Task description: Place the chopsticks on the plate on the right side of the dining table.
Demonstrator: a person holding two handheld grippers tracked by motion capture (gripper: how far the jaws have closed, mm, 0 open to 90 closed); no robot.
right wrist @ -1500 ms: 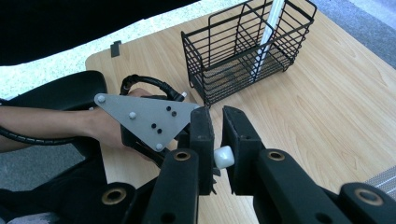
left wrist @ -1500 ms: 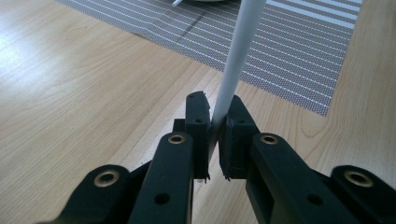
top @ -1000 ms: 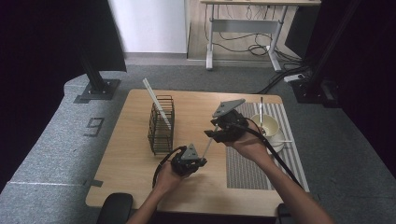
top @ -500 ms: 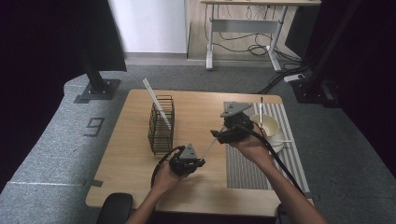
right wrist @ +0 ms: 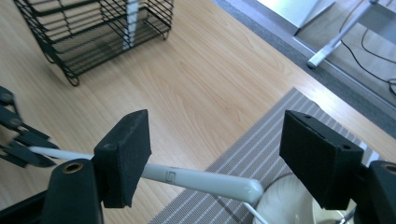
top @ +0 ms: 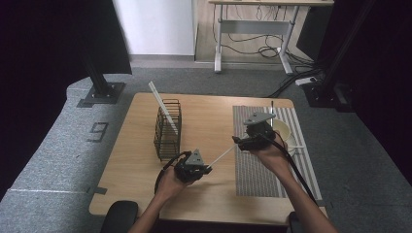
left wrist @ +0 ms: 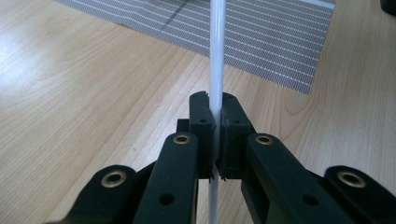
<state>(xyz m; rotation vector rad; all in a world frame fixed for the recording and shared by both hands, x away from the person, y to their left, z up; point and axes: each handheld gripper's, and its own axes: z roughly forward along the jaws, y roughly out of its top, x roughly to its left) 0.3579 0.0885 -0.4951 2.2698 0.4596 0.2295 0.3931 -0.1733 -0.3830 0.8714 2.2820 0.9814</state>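
My left gripper [top: 206,167] [left wrist: 216,112] is shut on a thin white stick [top: 222,156] [left wrist: 216,51], which slants up and right from it over the wooden table [top: 209,116]. The stick's far end [right wrist: 205,181] lies low between the jaws of my right gripper [top: 239,141] [right wrist: 219,140]. Those jaws have just been opening and stand wide, with neither pad pressing on the stick. A black wire rack [top: 167,130] [right wrist: 93,32] stands left of centre with another white stick [top: 163,109] [right wrist: 131,18] leaning in it.
A grey striped mat [top: 262,170] [left wrist: 261,42] [right wrist: 261,140] covers the table's right side. A white cup [top: 286,132] [right wrist: 285,205] stands on it just beyond my right hand. Bare wood lies between the rack and the mat.
My right gripper has shifted right and lower, toward the mat, and its jaws have spread apart off the stick's end. The left gripper has kept still with the stick.
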